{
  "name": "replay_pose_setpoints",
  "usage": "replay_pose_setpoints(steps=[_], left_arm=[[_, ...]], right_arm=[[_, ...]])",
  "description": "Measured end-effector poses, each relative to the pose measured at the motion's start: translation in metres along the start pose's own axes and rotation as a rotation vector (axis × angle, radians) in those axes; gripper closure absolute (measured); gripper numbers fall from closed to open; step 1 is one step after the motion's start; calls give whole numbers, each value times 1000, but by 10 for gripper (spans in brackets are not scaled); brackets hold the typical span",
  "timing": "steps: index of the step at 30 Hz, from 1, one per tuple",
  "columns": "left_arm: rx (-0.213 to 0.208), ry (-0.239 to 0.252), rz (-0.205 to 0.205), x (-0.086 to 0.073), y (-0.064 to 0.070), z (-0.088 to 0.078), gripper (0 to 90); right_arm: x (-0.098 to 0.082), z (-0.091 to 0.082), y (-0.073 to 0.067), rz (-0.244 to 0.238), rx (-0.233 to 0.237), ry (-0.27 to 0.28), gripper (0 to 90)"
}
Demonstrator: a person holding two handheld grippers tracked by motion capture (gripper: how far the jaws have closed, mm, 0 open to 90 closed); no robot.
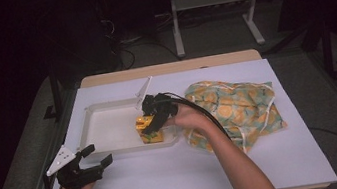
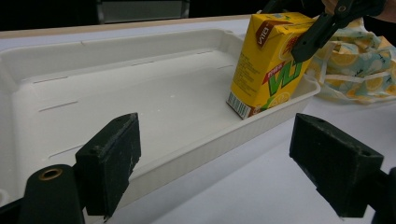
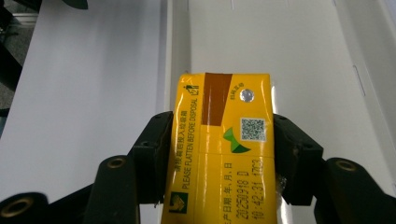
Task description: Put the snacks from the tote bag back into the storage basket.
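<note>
Carton upright in tray's near-right corner, right gripper on top of it.

Right gripper (image 1: 152, 119) comes down onto the yellow drink carton (image 1: 149, 129), one jaw at each narrow side of its top, pads at the faces; firm grip or loosened, I cannot tell. Carton's long axis is vertical, base on the white tray (image 1: 106, 129) floor. Left gripper (image 1: 92, 159) sits empty, jaws wide, just outside the tray's near wall, further from the carton.
</note>
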State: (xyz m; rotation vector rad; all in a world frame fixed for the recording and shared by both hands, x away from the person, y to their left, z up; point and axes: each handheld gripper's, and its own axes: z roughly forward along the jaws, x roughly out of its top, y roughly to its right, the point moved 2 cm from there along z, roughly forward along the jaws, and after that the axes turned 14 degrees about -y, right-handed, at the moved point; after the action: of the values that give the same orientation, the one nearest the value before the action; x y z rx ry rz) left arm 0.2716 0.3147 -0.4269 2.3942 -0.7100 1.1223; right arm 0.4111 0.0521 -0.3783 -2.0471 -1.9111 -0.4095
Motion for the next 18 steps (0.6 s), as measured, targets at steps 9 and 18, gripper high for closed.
replay_pose_setpoints(steps=[9, 18], left_arm=[[-1, 1, 0, 0, 0, 0, 160], [-1, -1, 0, 0, 1, 1, 160]], right_arm=[[1, -4, -4, 1, -9, 1, 385], [-1, -16, -6, 27, -15, 44, 349]])
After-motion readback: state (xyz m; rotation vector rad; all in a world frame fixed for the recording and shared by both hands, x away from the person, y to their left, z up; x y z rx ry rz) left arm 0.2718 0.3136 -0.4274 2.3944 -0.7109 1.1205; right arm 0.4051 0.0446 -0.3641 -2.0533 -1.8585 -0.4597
